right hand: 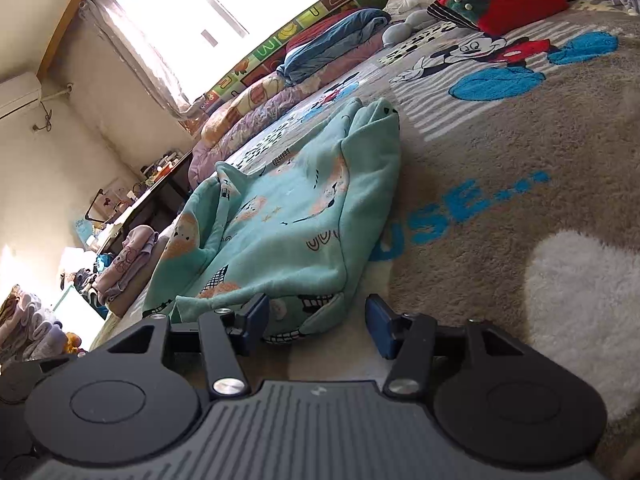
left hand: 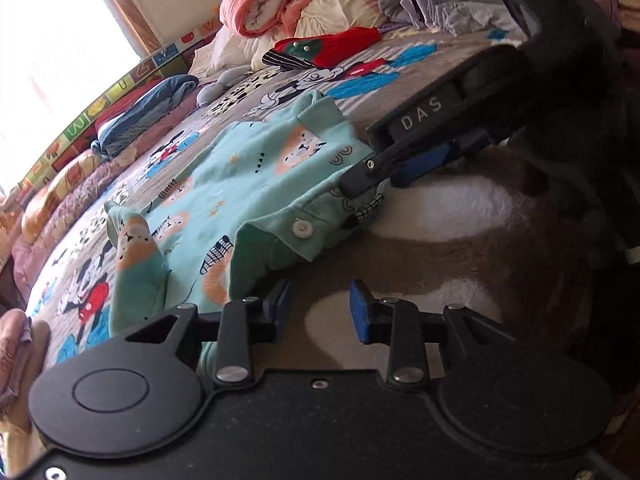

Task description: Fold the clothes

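While the mint-green printed cotton garment (left hand: 248,184) lies flat on the bed's grey cartoon-print blanket (left hand: 460,240), stretching away toward the far edge, its collar end sits just ahead-left of the left claw (left hand: 320,312), pads apart and empty; the right claw (right hand: 316,326), also apart, straddles the near hem.

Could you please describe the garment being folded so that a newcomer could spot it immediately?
On the Mickey Mouse blanket covering the bed, nearest both grippers, lies a teal garment. Unlike the red garment farther back, it is printed with orange lion faces and has a white button.
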Available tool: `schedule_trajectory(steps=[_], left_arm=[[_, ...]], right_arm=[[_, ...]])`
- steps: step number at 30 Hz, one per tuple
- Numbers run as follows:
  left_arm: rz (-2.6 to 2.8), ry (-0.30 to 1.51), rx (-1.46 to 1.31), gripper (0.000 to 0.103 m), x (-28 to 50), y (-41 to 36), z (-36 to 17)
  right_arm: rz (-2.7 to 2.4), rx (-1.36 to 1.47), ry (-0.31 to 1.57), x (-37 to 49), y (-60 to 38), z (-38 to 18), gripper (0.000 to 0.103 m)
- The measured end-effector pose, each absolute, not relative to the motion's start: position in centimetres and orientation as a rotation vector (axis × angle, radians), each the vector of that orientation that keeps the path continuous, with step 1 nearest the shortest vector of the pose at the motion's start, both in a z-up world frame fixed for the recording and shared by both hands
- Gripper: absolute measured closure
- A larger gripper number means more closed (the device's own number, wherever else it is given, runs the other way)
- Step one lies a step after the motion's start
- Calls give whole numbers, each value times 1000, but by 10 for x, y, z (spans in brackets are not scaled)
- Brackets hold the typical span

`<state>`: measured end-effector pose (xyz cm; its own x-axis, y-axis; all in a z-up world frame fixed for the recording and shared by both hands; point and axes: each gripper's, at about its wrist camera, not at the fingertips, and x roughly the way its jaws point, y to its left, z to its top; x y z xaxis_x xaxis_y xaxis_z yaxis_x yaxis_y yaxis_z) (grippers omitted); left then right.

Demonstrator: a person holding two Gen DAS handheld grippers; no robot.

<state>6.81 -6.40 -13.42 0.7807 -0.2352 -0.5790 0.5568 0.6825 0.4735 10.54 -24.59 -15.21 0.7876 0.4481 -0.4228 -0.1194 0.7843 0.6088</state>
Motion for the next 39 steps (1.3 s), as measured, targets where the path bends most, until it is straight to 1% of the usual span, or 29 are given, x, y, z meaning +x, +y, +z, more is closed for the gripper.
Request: schedule_trajectory(steps=[5, 6, 7, 9, 13, 14, 15, 16, 18, 19, 20, 21, 23, 28, 31, 34, 37, 38, 39], left_arm=[[-481, 493, 662, 73, 92, -62, -135], [-496, 485, 679, 69, 95, -62, -137], [-502, 478, 692, 62, 98, -62, -139], [-519, 468, 701, 60, 103, -62, -141], [-570, 479, 646, 56, 112, -59, -140], [-587, 489, 641, 57, 114, -58, -142], [-605, 498, 636, 69, 116, -58, -143], [-631, 509, 629, 77, 116, -58, -143], [-727, 537, 636, 81, 106, -57, -141], [-770, 542, 661, 88, 98, -57, -141], [-789, 538, 679, 89, 91, -57, -142], [-795, 539, 679, 92, 87, -56, -142], [-804, 538, 671, 92, 81, -53, -142], [-781, 510, 537, 92, 78, -38, -128], [-704, 483, 430, 92, 85, -33, -122], [-645, 501, 380, 92, 96, -34, -123], [-634, 450, 341, 92, 92, -33, -111], [-632, 422, 327, 90, 92, -32, -106], [-627, 398, 324, 84, 91, -31, -102]], right_arm=[[337, 411, 568, 103, -234, -140, 48], [340, 362, 556, 103, -231, -137, 48], [342, 312, 545, 102, -228, -134, 48], [346, 222, 524, 101, -223, -129, 48], [354, 166, 513, 102, -219, -129, 47], [359, 142, 507, 101, -216, -128, 47], [368, 123, 500, 100, -213, -127, 46], [374, 108, 494, 99, -211, -126, 45], [373, 117, 493, 101, -210, -128, 44], [361, 134, 499, 104, -212, -130, 45], [348, 151, 506, 107, -214, -133, 45], [338, 168, 511, 110, -216, -135, 46], [324, 212, 516, 115, -221, -138, 46], [307, 283, 517, 116, -228, -140, 46], [317, 267, 486, 107, -230, -134, 46], [327, 225, 464, 96, -231, -128, 46], [323, 179, 468, 91, -231, -128, 46], [324, 174, 474, 90, -231, -129, 46], [324, 168, 478, 90, -231, -130, 46]])
